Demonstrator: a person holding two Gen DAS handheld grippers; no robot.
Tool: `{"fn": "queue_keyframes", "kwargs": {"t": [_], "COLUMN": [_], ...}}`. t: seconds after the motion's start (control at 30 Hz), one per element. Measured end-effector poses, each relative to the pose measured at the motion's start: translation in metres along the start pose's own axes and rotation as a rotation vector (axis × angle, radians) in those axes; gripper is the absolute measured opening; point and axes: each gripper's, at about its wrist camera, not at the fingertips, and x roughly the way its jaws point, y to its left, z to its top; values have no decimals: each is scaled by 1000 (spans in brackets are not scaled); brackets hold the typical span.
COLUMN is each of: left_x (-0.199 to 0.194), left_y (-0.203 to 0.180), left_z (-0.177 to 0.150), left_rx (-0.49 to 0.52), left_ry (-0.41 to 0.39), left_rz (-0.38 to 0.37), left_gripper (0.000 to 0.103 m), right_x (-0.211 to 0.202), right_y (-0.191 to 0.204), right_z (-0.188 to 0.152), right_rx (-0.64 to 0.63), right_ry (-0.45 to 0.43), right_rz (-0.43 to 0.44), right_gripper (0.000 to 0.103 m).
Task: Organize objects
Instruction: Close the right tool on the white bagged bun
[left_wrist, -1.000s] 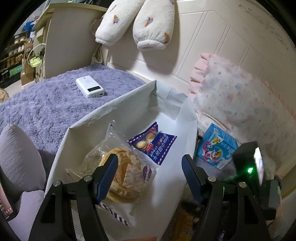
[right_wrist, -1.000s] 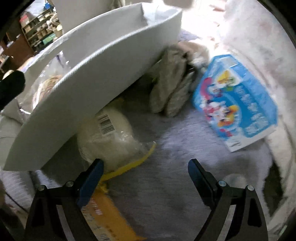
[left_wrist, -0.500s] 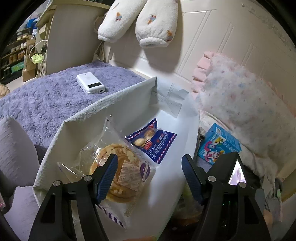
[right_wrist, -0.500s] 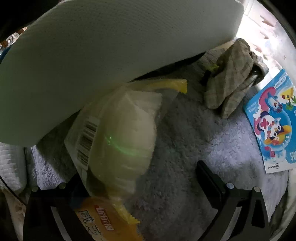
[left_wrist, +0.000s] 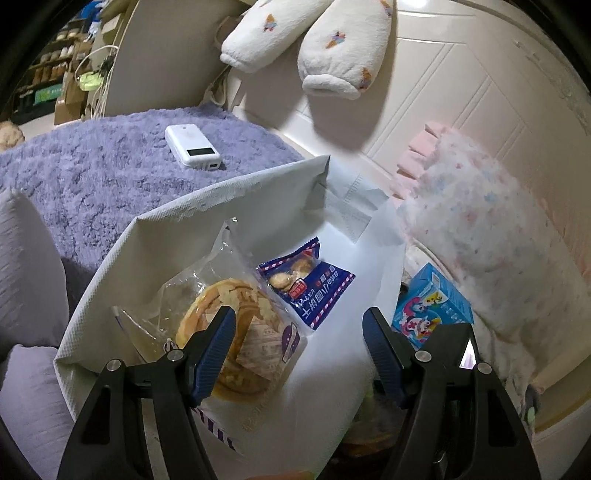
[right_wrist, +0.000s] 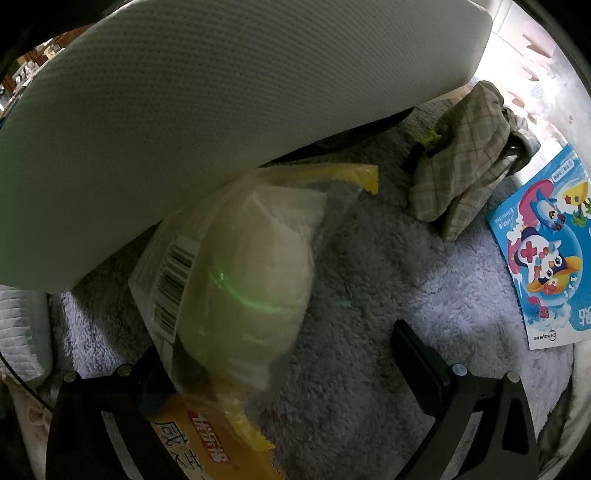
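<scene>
Both grippers spread wide, nothing clamped.
Your left gripper (left_wrist: 299, 336) is hovering over the bag (left_wrist: 343, 354) holding two snacks; your right gripper (right_wrist: 280, 354), just opened, is straddling the bun (right_wrist: 251, 284) beside it.

Fuzzy lavender blanket (left_wrist: 92, 173). White woven-texture fabric bag (left_wrist: 155, 236). Navy snack packet (left_wrist: 310, 284), red-white striped edges. Light-blue cartoon carton (right_wrist: 543, 251). Beige plaid cloth (right_wrist: 461, 162). Pale bun in clear yellow-edged wrapper (right_wrist: 251, 280).
</scene>
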Motion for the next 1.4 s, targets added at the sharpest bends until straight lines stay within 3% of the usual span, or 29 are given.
{"fn": "queue_keyframes", "kwargs": {"t": [0.73, 1.07, 1.17, 1.23, 1.3, 1.4], "left_x": [2, 0, -3, -4, -5, -8], "left_y": [-3, -18, -20, -19, -17, -14], "left_z": [-1, -8, -8, -7, -6, -4], "left_rx": [10, 117, 128, 121, 106, 91], "left_ry": [9, -34, -55, -62, -66, -76], "left_rz": [8, 86, 100, 99, 93, 90], "left_gripper": [70, 70, 70, 70, 70, 70], "right_x": [-8, -19, -32, -41, -49, -55], "right_y": [-4, -7, -15, -25, -37, -50], "right_z": [6, 0, -1, -1, 0, 1], "right_rx": [-5, 0, -1, 43, 91, 135], "right_ry": [-6, 3, -8, -18, -27, -35], "right_rz": [2, 9, 43, 68, 136, 196], "right_gripper": [103, 103, 87, 56, 43, 39]}}
